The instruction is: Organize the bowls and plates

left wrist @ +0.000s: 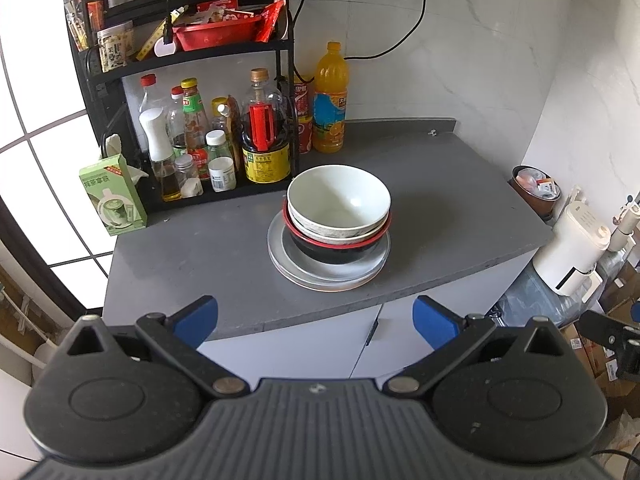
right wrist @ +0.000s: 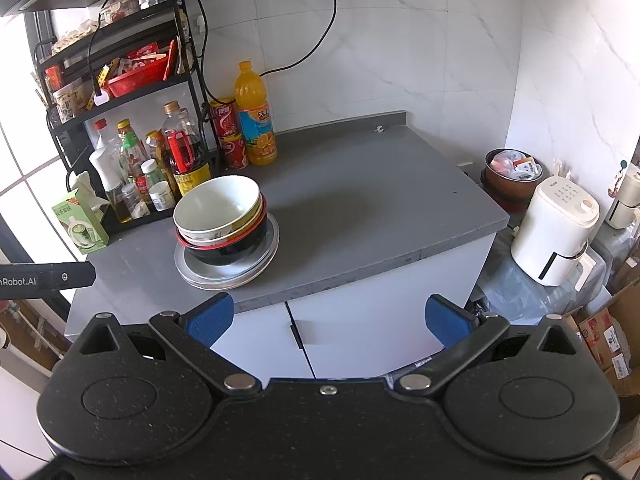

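Left wrist view
Left tongs [left wrist: 316,320]: spread wide, blue pads [left wrist: 196,320] far apart, nothing between them; held off the front edge of the worktop [left wrist: 460,208], above the white cabinet doors [left wrist: 320,348].
Stack: on the grey worktop, roughly central, ahead of the tongs and well apart from them.
Plates [left wrist: 328,272]: pale, flat, at the bottom of the stack.
Black bowl [left wrist: 332,254]: red-rimmed, sitting on the plates.
Patterned bowl [left wrist: 332,236]: nested in the black one.
White bowl [left wrist: 338,200]: topmost, upright, empty.
Rack [left wrist: 184,80]: black, behind and left of the stack, lower tier packed with sauce bottles [left wrist: 224,132].
Orange juice bottle [left wrist: 330,100]: upright at the wall, just right of the rack.
Green carton [left wrist: 112,196]: at the left end of the worktop.
Right tongs [left wrist: 620,340]: only a black part seen at the right edge.

Right wrist view
Right tongs [right wrist: 328,320]: released, pads wide apart and empty, likewise held off the front edge over the cabinet doors.
Stack: left of centre on the worktop, white bowl [right wrist: 218,206] on top, plates [right wrist: 228,268] beneath, near the rack's foot.
Right half of worktop: bare grey surface.
White kettle-like appliance [right wrist: 556,236]: off the worktop, lower right.
Brown bin [right wrist: 512,176]: behind that appliance.
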A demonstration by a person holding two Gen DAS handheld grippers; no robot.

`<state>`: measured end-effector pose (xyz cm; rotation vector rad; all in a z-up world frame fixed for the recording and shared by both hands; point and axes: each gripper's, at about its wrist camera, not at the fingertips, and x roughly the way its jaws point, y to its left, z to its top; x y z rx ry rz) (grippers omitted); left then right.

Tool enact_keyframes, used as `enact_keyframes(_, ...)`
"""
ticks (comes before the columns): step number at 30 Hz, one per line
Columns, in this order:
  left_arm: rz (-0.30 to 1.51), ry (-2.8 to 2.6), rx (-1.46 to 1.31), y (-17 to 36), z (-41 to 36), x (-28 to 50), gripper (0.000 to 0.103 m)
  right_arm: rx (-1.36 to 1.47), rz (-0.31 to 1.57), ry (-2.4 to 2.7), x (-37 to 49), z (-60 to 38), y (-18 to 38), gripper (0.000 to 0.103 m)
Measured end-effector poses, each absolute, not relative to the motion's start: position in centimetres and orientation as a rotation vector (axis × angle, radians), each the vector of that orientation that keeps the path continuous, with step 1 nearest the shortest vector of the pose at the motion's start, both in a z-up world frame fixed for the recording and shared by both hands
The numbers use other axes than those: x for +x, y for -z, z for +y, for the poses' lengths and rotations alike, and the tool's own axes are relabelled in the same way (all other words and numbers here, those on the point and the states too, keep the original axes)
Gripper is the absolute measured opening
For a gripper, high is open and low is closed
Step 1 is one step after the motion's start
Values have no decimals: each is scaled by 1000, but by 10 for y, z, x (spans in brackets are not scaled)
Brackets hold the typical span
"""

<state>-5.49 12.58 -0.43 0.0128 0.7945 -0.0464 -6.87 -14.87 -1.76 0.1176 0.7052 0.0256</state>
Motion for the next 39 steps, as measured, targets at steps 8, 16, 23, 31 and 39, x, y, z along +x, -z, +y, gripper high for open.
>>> enact_keyframes(8,787,48,18,2,127,-54,103,107,702,-31,-69,-146,16,103)
enact_keyframes(16,785,53,25,2,125,-54,103,97,704,-21,-69,-146,15,103)
enact_keyframes(23,788,60,29,2,118,-52,103,93,705,-18,-68,-146,15,103)
enact_keyframes(31,789,65,36,0,113,-53,103,90,702,-18,-69,-149,15,103)
enact_keyframes(39,793,55,33,-1,113,-56,103,89,705,-28,-69,-149,14,103)
